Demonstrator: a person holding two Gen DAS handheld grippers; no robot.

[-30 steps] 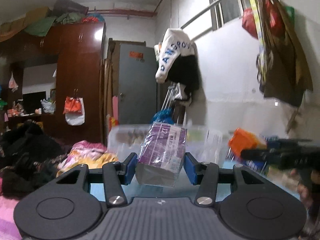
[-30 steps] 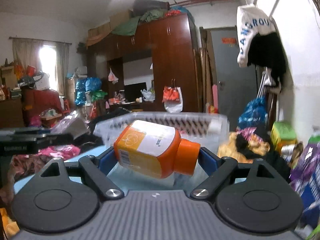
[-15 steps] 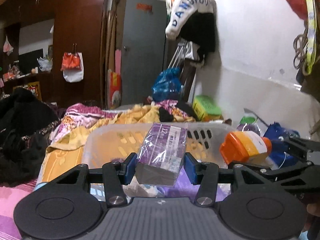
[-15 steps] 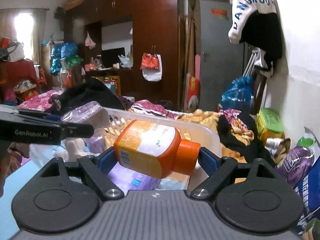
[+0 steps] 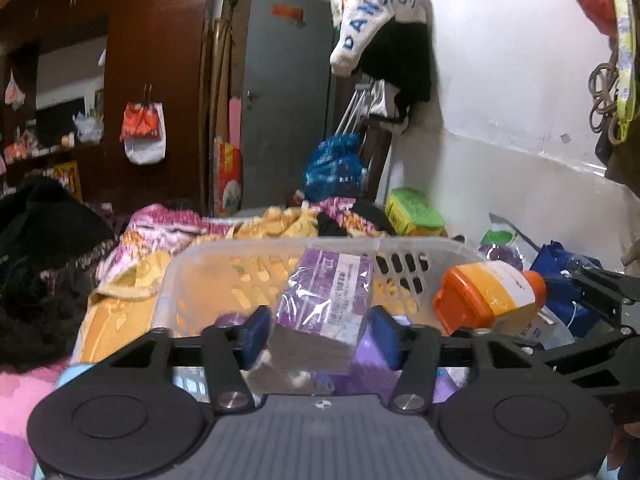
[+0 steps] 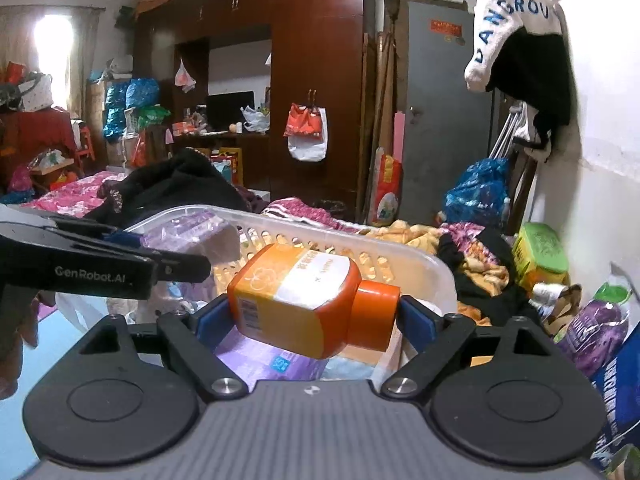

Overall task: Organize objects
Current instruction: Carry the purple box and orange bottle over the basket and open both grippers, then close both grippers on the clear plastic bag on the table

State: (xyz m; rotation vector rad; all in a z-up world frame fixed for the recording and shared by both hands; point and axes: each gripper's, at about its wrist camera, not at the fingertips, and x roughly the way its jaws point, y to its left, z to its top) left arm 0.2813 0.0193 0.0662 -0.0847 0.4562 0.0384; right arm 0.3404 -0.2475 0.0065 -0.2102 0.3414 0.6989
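In the left wrist view, the left gripper (image 5: 318, 332) hangs over the clear plastic basket (image 5: 420, 248), which now fills the middle of the picture where a second ago it stood farther off against the wall. Its jaws are opening: gaps show at 9 and 3 o'clock of the purple packet (image 5: 326, 304), which sat snug between the blue pads (image 5: 256, 330) half a second ago and now stands between them with no pad pressing on it, its lower end dipping toward the purple goods already in the basket. At 3 o'clock of the packet the orange bottle (image 5: 490, 294) shows above the basket's right end, with the black frame of the other tool beyond it. In the right wrist view, the right gripper (image 6: 316, 318) is likewise over the basket (image 6: 436, 268), which has come up close since the earlier pictures. Its jaws are opening too; the orange bottle (image 6: 298, 302) lies crosswise between them, cap toward 3 o'clock, and its base has visibly cleared the left pad, though whether the cap touches the right pad cannot be told. At 9 o'clock the left tool reaches in with the purple packet (image 6: 192, 232) at the basket's far rim. Judging by this, both things are being let go over the basket at once, so this pair is nearly stowed; the bottle, being round, may roll when it lands.
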